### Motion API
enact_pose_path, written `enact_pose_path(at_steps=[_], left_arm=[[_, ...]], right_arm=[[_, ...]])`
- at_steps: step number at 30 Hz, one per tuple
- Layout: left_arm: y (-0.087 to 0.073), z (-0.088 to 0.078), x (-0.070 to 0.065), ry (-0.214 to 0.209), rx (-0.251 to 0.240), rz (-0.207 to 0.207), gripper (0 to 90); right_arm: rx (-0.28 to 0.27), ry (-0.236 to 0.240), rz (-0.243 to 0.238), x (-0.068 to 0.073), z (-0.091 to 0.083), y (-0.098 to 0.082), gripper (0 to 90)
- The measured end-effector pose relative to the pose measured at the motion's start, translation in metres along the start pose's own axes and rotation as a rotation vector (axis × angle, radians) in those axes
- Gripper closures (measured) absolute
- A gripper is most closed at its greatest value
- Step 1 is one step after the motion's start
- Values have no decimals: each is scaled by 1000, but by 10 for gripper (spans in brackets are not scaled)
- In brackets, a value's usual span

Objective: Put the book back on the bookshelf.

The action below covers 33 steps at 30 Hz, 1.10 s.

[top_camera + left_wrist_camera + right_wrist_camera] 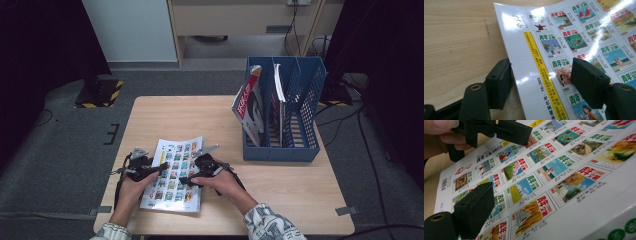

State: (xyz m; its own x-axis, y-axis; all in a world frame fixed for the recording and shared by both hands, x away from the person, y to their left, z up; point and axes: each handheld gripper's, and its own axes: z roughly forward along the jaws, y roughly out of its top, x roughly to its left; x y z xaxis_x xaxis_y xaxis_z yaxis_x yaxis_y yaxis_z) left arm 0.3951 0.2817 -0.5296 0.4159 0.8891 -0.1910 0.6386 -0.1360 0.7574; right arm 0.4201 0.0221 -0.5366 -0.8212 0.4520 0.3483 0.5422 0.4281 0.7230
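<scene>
1. Here, a thick magazine with a cover of small coloured pictures lies flat on the wooden worktop, at about 7 o'clock from the worktop's middle in the high view, close to the near edge.
2. The left gripper sits at the magazine's 9 o'clock edge. In the left gripper view its fingers stand apart: one is off the left edge of the cover, beside the spine, the other rests over the printed cover to the right. The cover edge runs between them, and neither pad presses it closed.
3. The magazine cover bows up at its far edge in that view, glossy with glare, and a yellow strip runs along the spine side.
4. The right gripper lies over the magazine's 3 o'clock side, held by the person's hand. In the right gripper view, one of its fingers hovers just over the cover; its partner is outside the frame, so I cannot tell how wide they stand.
5. A blue file rack stands at 2 o'clock on the worktop, well apart from the magazine, with other magazines upright and leaning in it.
</scene>
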Motion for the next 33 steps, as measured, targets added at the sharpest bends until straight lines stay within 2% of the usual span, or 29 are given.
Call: enact_pose_path(at_steps=[4, 7, 8, 10, 17, 20, 25, 33], left_arm=[[0, 0, 0, 0, -1, -1, 327], [0, 0, 0, -1, 0, 0, 327], [0, 0, 0, -1, -2, 0, 328], [0, 0, 0, -2, -1, 1, 329], [0, 0, 0, -5, -1, 2, 336], [0, 0, 0, -5, -1, 2, 337], [1, -1, 0, -3, 3, -3, 351], [1, -4, 1, -9, 8, -22, 377]], right_arm=[[-13, 10, 25, -1, 0, -1, 89], [1, 21, 48, -3, -1, 2, 112], [18, 18, 45, -4, -2, 4, 161], [32, 17, 43, -8, -4, 6, 203], [44, 3, 6, -3, 0, 8, 185], [48, -14, 7, -3, -2, 8, 291], [5, -21, 7, -2, -7, 11, 437], [-17, -61, -29, 7, -11, 16, 498]])
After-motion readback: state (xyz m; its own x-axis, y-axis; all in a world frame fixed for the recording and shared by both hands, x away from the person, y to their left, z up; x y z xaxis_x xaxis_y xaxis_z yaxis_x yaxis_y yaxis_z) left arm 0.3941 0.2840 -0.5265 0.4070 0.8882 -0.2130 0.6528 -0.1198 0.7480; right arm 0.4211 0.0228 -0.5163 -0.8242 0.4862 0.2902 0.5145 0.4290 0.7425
